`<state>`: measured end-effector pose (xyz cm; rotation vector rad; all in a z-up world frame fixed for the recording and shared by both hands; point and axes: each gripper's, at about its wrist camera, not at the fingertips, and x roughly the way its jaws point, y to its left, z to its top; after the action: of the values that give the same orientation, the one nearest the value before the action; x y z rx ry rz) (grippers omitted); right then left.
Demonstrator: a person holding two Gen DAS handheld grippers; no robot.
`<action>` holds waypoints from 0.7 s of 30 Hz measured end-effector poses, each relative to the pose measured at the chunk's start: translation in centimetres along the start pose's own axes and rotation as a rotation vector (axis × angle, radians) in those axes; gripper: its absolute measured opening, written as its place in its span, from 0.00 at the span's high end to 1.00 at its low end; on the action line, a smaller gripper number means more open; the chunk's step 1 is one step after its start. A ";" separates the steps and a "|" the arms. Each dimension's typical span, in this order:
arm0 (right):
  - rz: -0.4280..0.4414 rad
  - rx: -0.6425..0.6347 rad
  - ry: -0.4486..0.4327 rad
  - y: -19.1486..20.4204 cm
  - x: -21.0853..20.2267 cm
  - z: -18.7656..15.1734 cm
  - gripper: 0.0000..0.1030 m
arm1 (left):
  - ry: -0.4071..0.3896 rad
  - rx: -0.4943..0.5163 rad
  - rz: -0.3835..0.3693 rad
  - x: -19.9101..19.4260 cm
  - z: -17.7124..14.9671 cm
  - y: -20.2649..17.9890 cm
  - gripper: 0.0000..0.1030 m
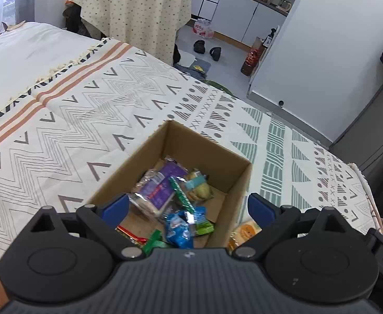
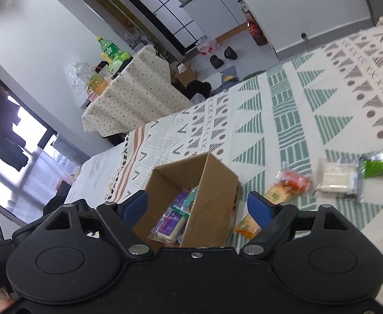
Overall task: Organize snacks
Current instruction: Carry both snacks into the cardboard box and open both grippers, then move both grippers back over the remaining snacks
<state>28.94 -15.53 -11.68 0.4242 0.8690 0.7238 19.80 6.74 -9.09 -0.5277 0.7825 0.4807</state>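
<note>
An open cardboard box sits on the patterned bedspread, holding several wrapped snacks: a purple pack, a blue pack, green packs and a yellowish pastry. My left gripper hovers open just above the box's near side, nothing between its fingers. My right gripper is open too, above the box's near right wall, empty. Outside the box to its right lie an orange pack, a red-orange pack, a clear pack of white wafers and a green pack.
The bedspread stretches wide to the left and beyond the box. A table with a dotted cloth stands past the bed's far edge. Slippers and bottles lie on the floor near white cabinets.
</note>
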 end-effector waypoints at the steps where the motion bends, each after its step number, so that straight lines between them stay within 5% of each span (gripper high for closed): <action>1: -0.004 -0.003 -0.004 -0.2 -0.2 0.1 0.17 | 0.002 0.001 0.000 0.0 -0.1 -0.3 0.06; 21: -0.126 0.082 -0.113 -7.3 -4.5 1.6 0.01 | 0.016 0.037 -0.009 0.6 -3.2 -6.0 0.00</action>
<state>31.21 -23.96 -12.74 0.4743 0.8134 0.5449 21.99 0.28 -9.85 -0.5007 0.8026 0.4530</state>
